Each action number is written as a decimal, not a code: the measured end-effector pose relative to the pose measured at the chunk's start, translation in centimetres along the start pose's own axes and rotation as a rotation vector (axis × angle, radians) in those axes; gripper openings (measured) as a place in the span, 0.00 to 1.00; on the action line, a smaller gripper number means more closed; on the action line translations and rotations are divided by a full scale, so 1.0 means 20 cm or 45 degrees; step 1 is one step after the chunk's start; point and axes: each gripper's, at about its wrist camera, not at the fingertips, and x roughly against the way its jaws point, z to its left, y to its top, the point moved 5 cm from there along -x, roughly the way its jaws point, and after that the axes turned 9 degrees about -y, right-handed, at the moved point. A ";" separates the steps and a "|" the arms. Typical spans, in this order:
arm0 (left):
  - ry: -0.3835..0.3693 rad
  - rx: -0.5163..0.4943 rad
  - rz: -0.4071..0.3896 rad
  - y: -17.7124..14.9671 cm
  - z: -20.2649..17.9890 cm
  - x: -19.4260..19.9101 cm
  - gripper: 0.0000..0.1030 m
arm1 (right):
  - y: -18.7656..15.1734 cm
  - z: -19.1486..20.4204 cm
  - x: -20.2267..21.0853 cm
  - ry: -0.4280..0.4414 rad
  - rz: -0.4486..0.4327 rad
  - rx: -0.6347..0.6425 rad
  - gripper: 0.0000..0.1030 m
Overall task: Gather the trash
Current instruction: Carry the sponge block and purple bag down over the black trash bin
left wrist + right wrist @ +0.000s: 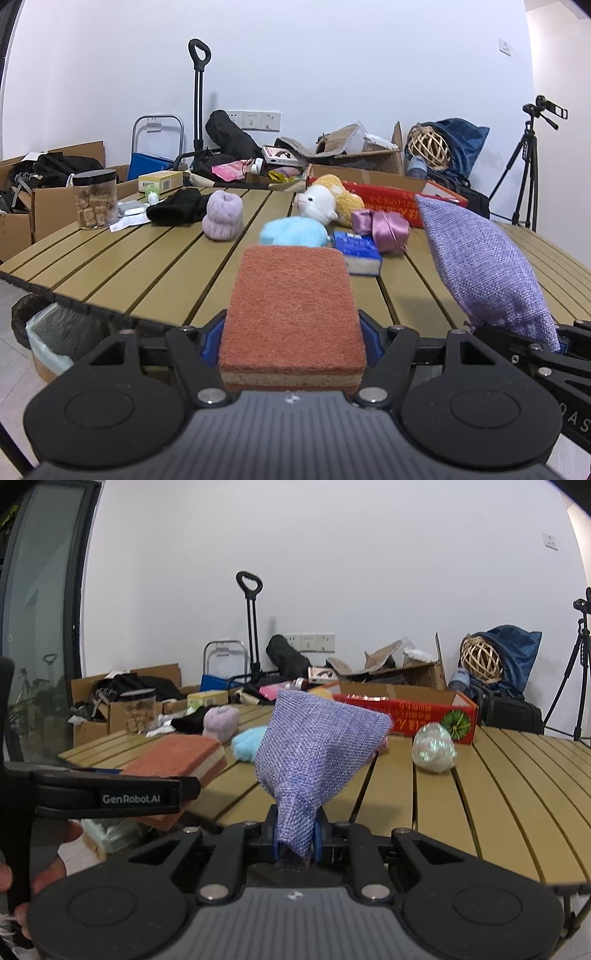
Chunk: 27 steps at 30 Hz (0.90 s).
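Left gripper [291, 332] clamps our orange sponge [293, 314]; right gripper [295, 834] pinches a purple pouch [314, 746] (both above the slatted table [498, 794]).

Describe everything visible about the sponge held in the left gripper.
The sponge is a rectangular block with a coarse rust-orange scouring face on top, a pale beige foam layer in the middle and another orange layer beneath. It looks dry and intact. It lies flat and roughly level, long side pointing forward, clamped at its near end between the blue pads of the left gripper, raised above the near edge of the slatted table. Nothing else touches it.
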 end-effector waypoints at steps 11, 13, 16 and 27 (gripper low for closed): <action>-0.017 -0.038 0.052 -0.14 -0.01 0.25 0.69 | -0.16 0.07 0.26 0.016 0.070 0.080 0.15; -0.019 -0.035 0.064 -0.16 0.00 0.28 0.69 | -0.20 0.10 0.29 0.022 0.094 0.097 0.15; -0.016 -0.043 0.082 -0.21 0.01 0.33 0.69 | -0.26 0.13 0.33 0.033 0.133 0.121 0.15; -0.022 -0.055 0.192 -0.38 0.05 0.38 0.69 | -0.43 0.20 0.38 0.041 0.310 0.178 0.15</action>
